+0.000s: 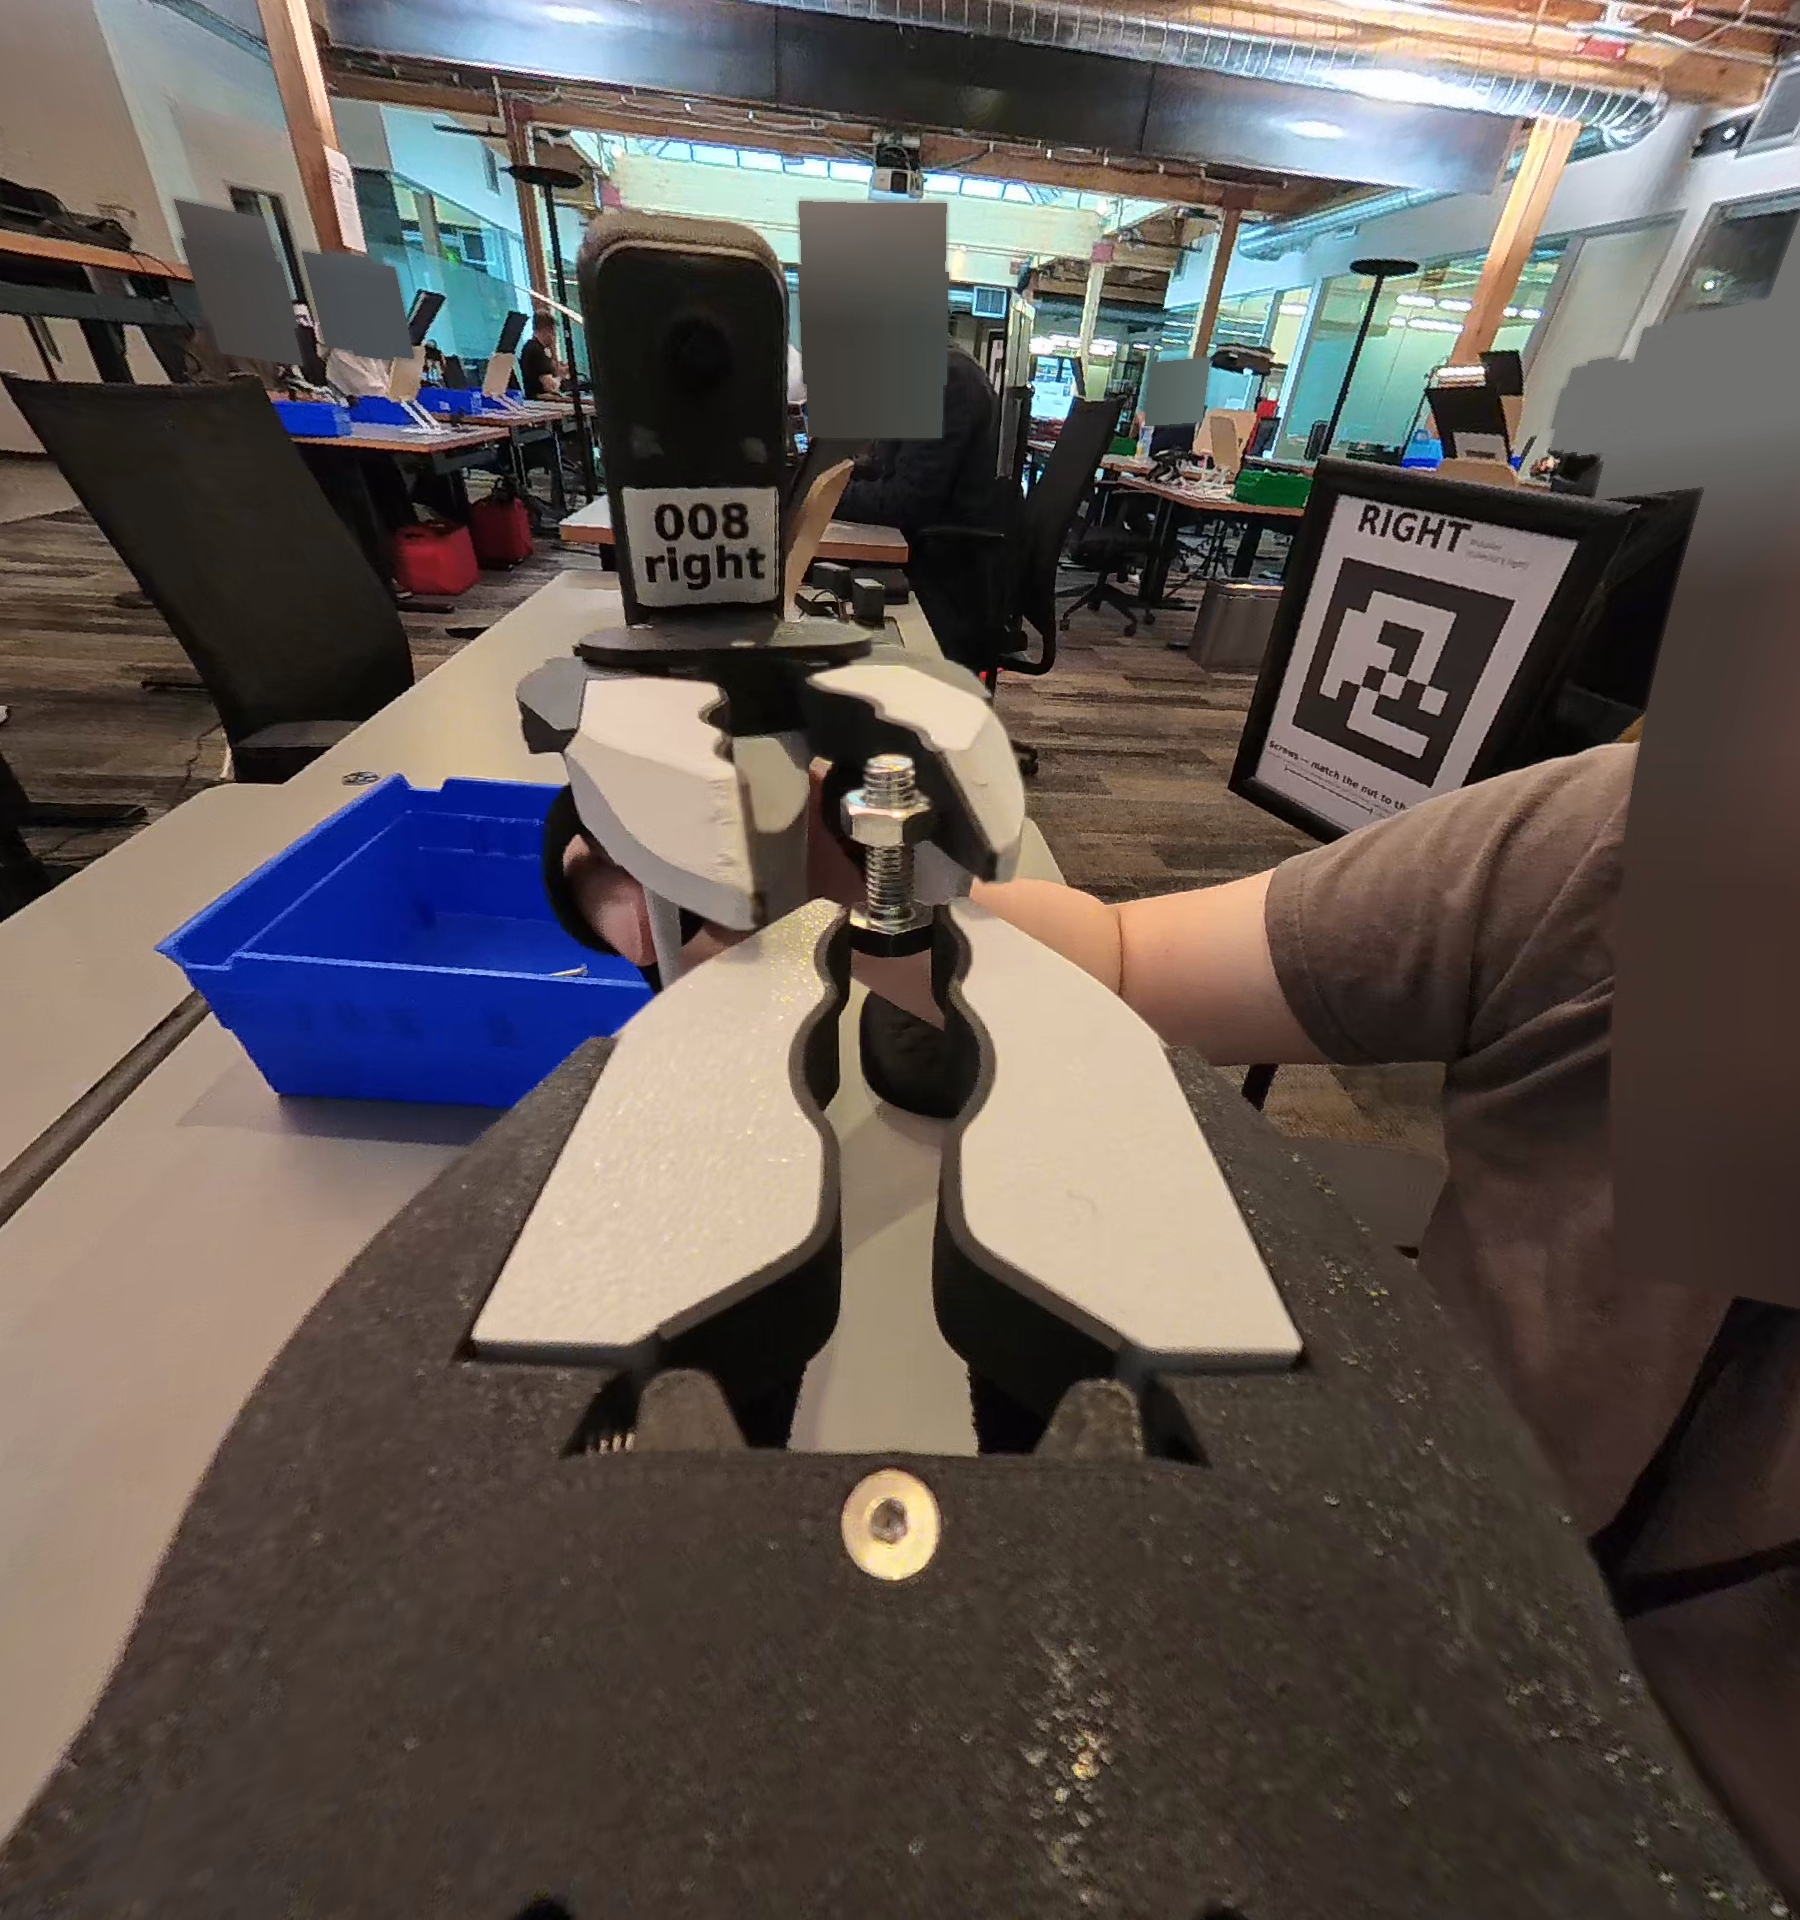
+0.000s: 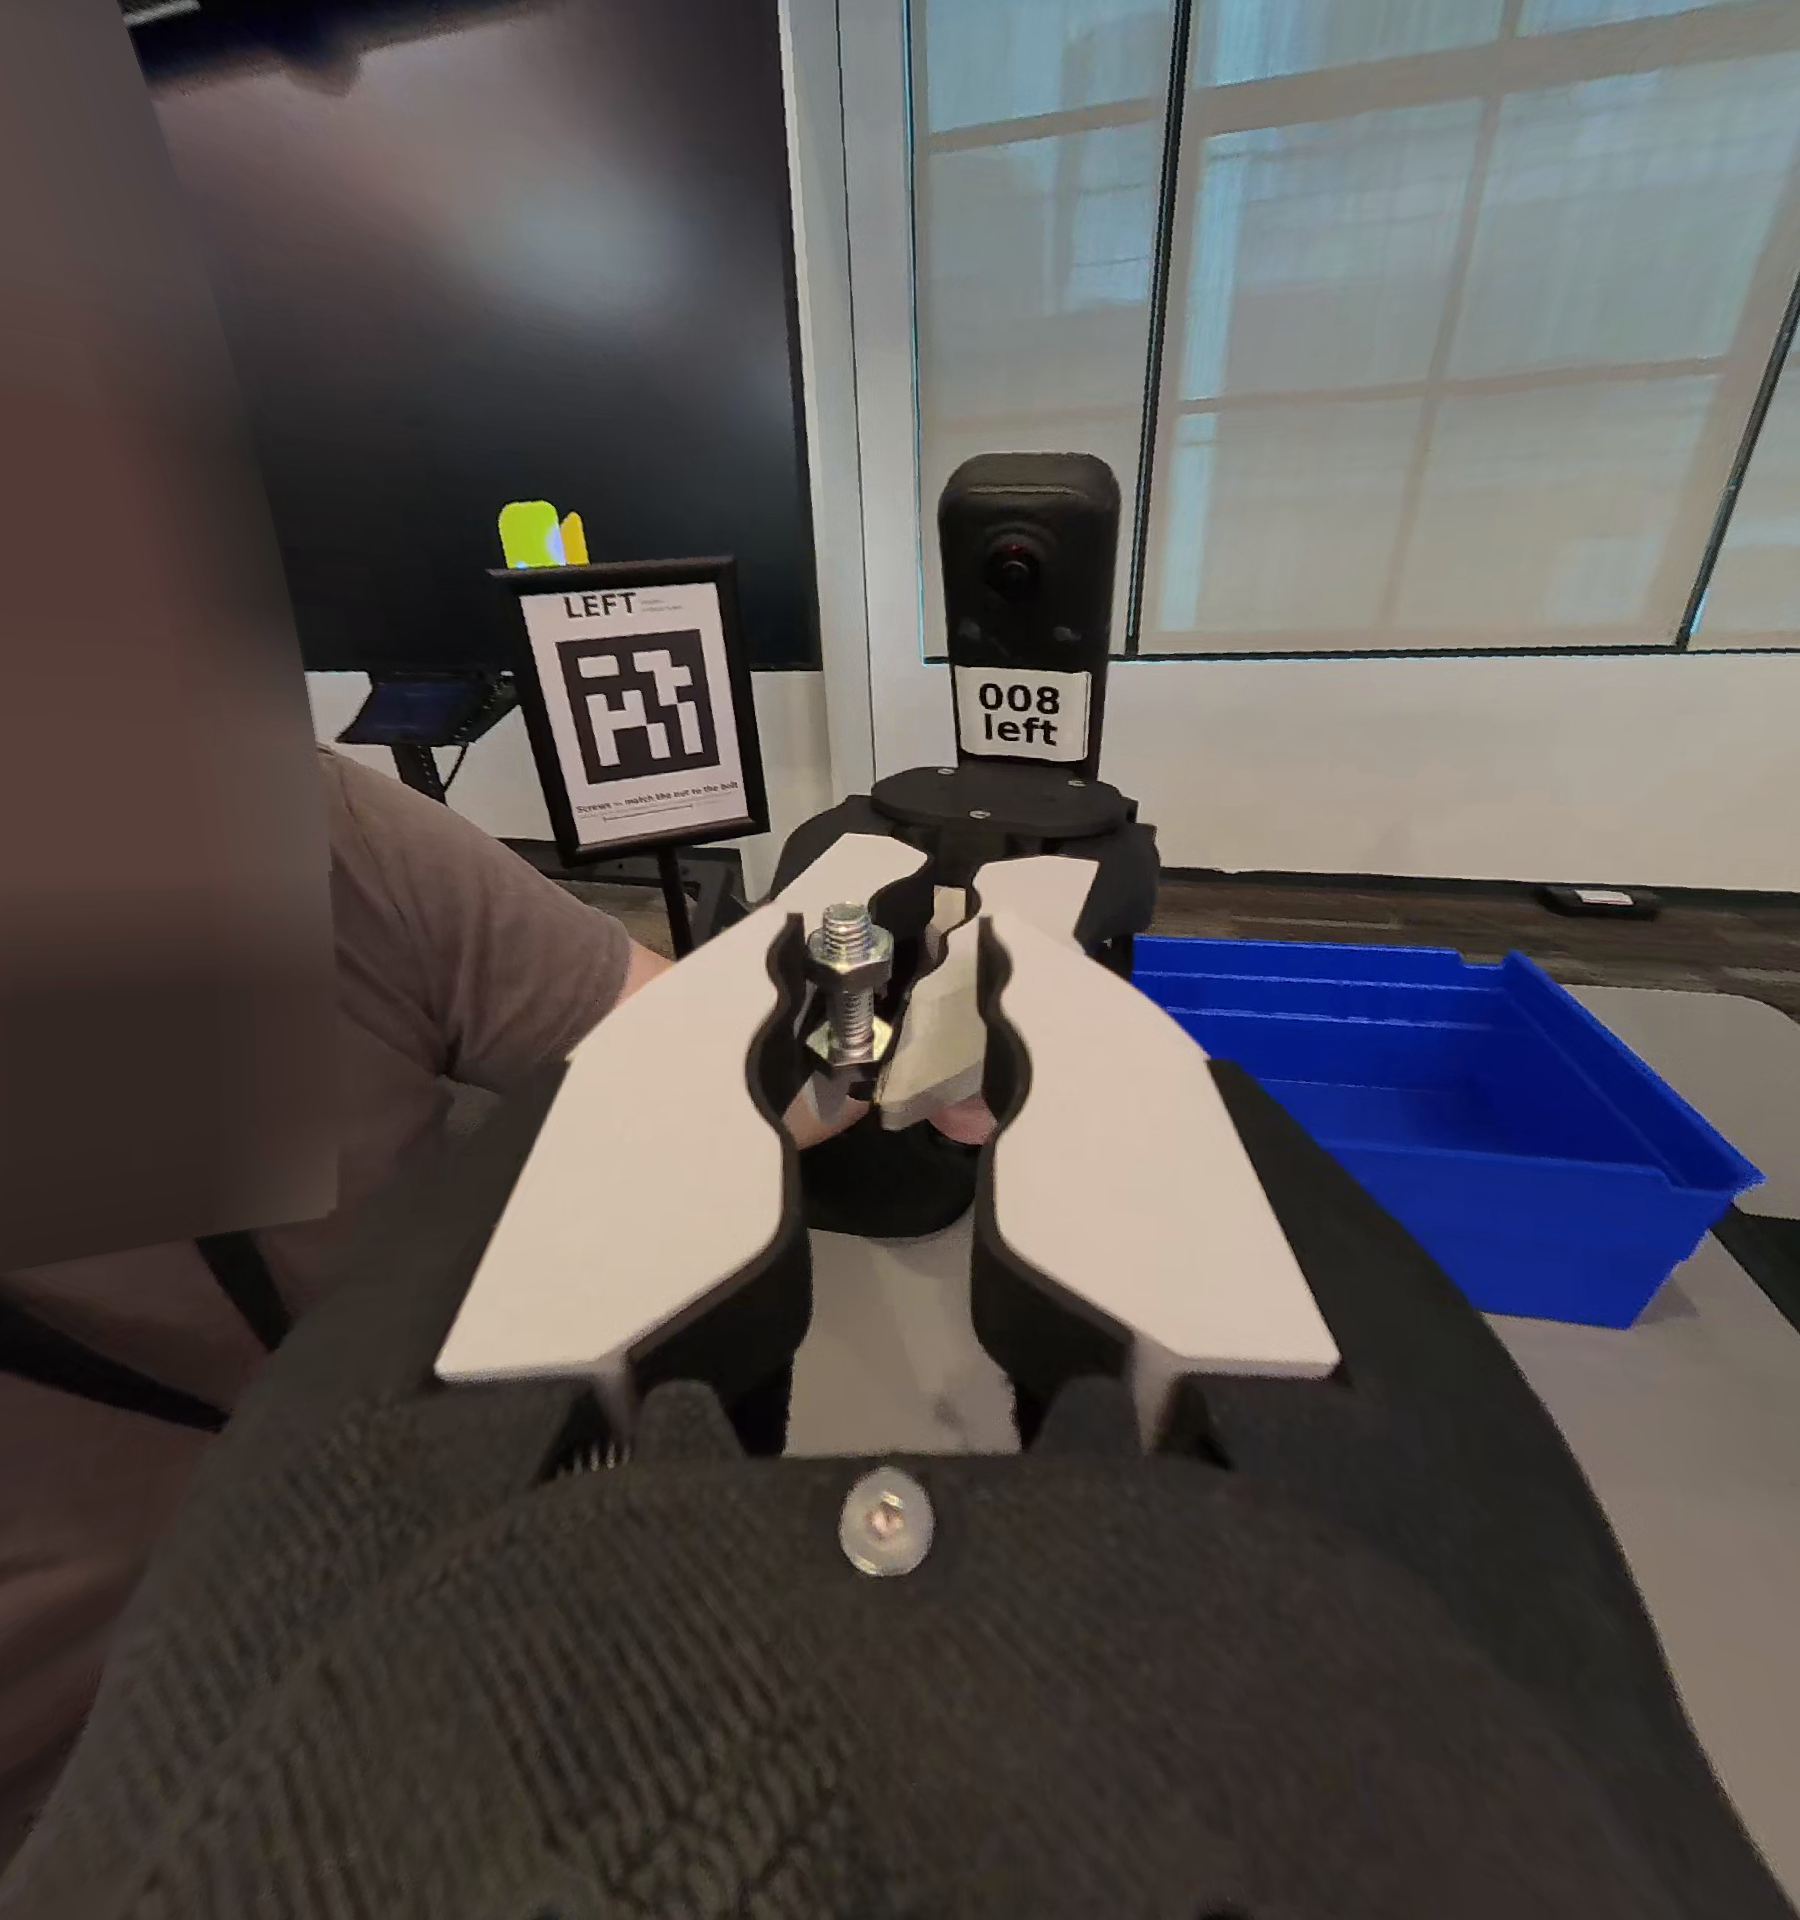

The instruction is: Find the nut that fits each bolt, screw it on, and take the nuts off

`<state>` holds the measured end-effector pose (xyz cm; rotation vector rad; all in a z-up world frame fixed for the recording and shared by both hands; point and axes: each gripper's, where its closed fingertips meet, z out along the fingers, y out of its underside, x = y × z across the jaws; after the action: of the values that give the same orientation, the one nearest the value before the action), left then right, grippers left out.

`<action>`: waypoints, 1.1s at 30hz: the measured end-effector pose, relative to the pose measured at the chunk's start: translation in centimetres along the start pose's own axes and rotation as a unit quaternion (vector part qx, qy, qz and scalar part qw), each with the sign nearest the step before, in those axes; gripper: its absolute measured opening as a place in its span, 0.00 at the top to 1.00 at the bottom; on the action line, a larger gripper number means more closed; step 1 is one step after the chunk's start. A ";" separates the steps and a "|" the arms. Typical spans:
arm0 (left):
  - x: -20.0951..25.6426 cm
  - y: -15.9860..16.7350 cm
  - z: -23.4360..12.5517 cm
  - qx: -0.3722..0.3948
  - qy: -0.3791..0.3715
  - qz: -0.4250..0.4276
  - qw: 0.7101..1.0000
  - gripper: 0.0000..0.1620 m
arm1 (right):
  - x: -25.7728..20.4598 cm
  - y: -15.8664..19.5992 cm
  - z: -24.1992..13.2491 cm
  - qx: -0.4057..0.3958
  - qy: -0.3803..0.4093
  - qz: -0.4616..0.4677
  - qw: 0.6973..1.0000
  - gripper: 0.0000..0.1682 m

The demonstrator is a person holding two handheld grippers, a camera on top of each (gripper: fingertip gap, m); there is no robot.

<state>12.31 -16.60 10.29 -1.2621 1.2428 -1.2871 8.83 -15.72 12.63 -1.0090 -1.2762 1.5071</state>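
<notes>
While the left hand-held gripper (image 1: 891,935) is pinching the upright bolt (image 1: 890,847) by its head at frame centre, the right hand-held gripper (image 2: 880,971) is pinching the nut (image 2: 847,954) near the bolt's top; a blue bin (image 1: 397,956) is sitting on the table (image 1: 75,1299) at left.

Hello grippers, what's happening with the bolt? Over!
Left gripper shut on bolt head. Right gripper shut on nut near bolt tip. Blue bin alongside, nothing blocking.

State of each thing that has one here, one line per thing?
Bolt: upright, head clamped at the bottom.
Nut: threaded on near the bolt's top.
Left gripper: shut on the bolt head.
Right gripper: around the nut; grip unclear.
Blue bin: on the table, looks nearly empty.
</notes>
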 end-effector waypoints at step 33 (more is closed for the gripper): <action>0.2 -0.5 -0.3 0.015 0.005 -0.002 1.000 0.91 | 0.1 -0.8 -1.3 0.032 -0.038 0.044 0.998 0.83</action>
<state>12.05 -16.73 10.83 -1.2397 1.2246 -1.3112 10.10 -15.26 13.23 -0.9871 -1.2421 1.6567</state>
